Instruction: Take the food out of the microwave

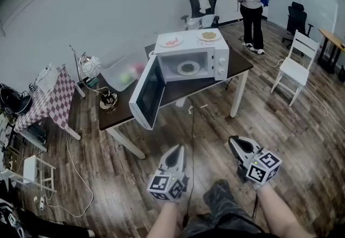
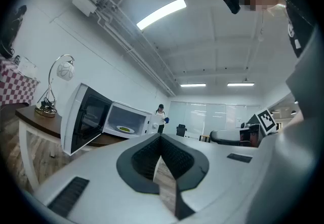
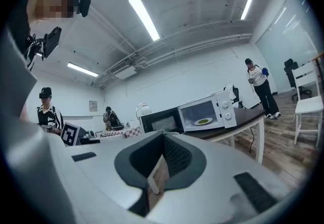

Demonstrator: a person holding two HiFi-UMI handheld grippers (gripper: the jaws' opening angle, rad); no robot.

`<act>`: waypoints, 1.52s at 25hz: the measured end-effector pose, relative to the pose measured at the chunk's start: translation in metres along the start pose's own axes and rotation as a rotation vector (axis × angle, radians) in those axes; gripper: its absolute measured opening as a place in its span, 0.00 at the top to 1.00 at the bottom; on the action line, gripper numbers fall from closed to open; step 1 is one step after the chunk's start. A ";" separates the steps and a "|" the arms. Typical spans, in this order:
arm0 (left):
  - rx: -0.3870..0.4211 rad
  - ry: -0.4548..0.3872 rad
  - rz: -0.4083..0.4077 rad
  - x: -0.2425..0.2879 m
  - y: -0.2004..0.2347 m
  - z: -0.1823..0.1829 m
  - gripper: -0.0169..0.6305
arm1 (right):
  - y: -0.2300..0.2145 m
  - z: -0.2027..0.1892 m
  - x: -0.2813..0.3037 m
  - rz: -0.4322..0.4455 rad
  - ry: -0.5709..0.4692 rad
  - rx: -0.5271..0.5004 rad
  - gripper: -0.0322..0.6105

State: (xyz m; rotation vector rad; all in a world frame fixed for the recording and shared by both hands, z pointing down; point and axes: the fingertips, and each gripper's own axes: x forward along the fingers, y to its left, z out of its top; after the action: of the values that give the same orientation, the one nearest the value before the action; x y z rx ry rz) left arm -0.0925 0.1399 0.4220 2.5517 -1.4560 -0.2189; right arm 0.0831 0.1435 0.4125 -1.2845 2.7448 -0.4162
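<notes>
the plate of food (image 1: 188,68) is seen inside the open microwave (image 1: 220,62) on the table (image 1: 116,113), well apart from both grippers. the left gripper (image 1: 176,152) and right gripper (image 1: 235,143) are held with fingers together, nothing clamped.

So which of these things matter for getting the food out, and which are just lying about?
For the job: microwave, its open door, plate of food inside, left hand-held gripper and right hand-held gripper, both shut and empty.

Lying about: pinkish-food plate and brownish-food plate on the microwave's top, desk lamp, white chair, checkered tablecloth.
</notes>
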 end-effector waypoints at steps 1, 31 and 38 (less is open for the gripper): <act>0.000 -0.002 -0.001 0.006 0.003 0.000 0.97 | -0.005 0.000 0.005 -0.001 0.000 0.000 0.95; -0.014 0.018 0.094 0.211 0.100 0.001 0.97 | -0.178 0.015 0.177 0.079 0.068 0.109 0.95; -0.024 0.003 0.122 0.232 0.112 -0.004 0.97 | -0.198 0.011 0.201 0.093 0.094 0.102 0.95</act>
State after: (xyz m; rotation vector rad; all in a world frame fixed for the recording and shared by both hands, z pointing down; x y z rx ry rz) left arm -0.0681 -0.1159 0.4454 2.4336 -1.5911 -0.2130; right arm 0.1025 -0.1333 0.4648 -1.1374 2.8045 -0.6145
